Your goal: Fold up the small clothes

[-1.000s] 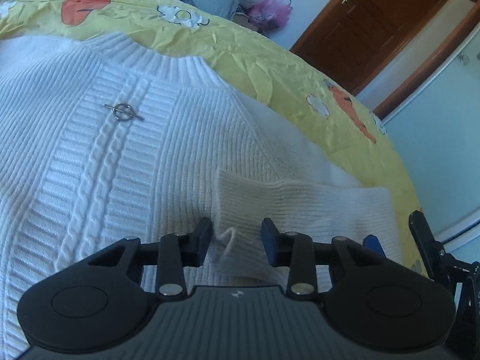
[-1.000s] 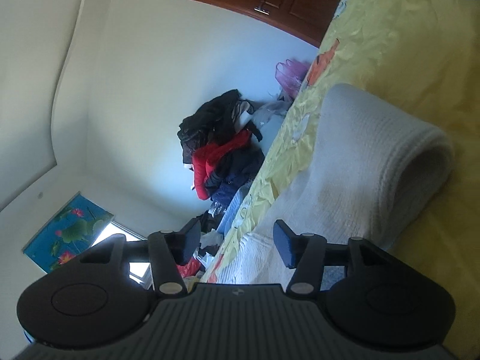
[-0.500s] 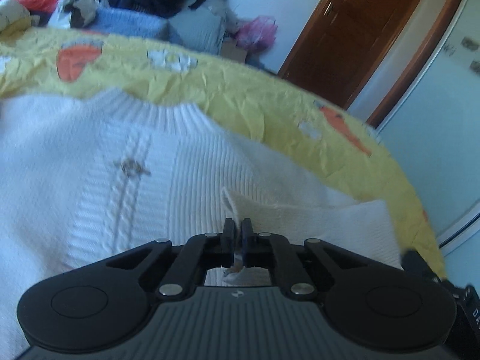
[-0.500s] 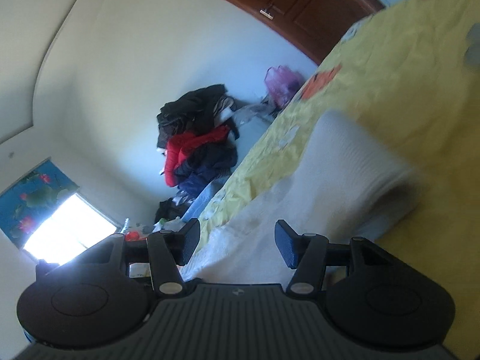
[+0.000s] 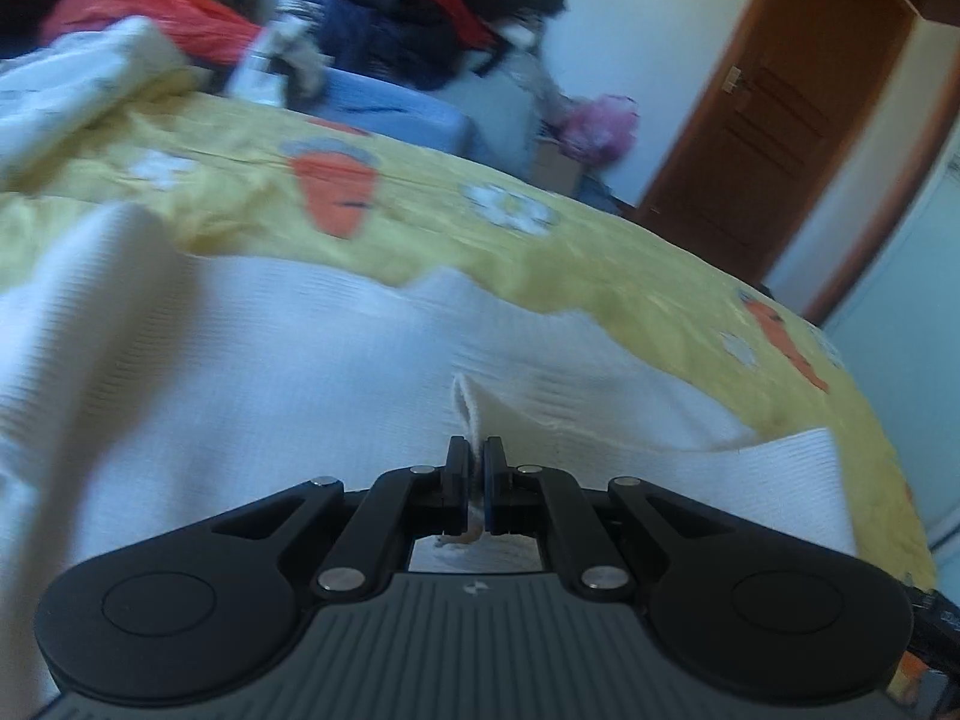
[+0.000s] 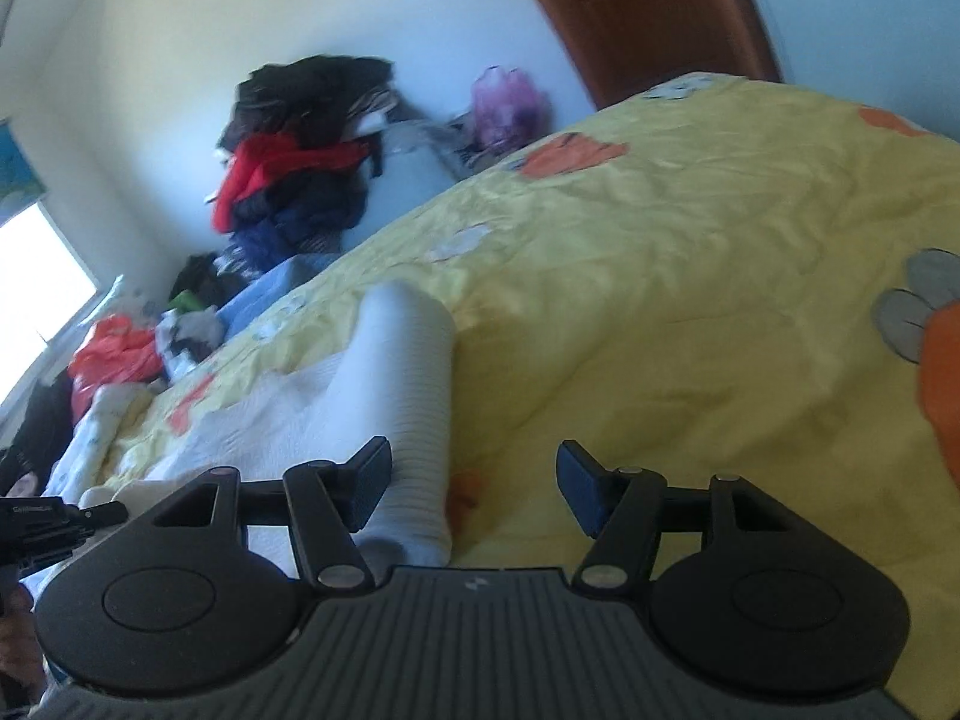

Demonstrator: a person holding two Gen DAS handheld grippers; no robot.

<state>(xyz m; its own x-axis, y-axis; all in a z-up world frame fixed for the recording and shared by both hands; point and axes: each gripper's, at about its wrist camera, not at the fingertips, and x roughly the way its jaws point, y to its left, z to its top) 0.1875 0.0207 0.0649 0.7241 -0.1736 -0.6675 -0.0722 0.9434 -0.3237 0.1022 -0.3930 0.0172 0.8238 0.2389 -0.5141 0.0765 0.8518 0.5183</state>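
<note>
A bedroom with pale walls and a brown wooden door (image 5: 774,120) frames the scene; a heap of dark and red clothes (image 5: 420,6) fills the upper centre of the left wrist view, with a pink bag (image 5: 597,123) on the floor beside it. Across the middle of both frames spreads a bed covered by a crumpled yellow quilt (image 5: 600,264) printed with orange carrots and white flowers.

On the quilt lies a white ribbed-knit sweater (image 5: 270,372), filling the centre and left of the left wrist view, its surface blurred. A cream-coloured sleeve (image 5: 750,474) crosses toward the lower right of that frame, and a thin raised edge of the knit stands up at lower centre. The left tongs (image 5: 476,474) are clamped tight on that edge, the fabric pinched between their pads.

In the right wrist view the sweater (image 6: 288,414) sits at centre left, one rounded, rolled fold rising off the quilt (image 6: 690,300) like a tube. The right tongs (image 6: 474,489) are opening, their fingers well apart; the rolled fold lies beside the left finger and nothing is gripped between them.
</note>
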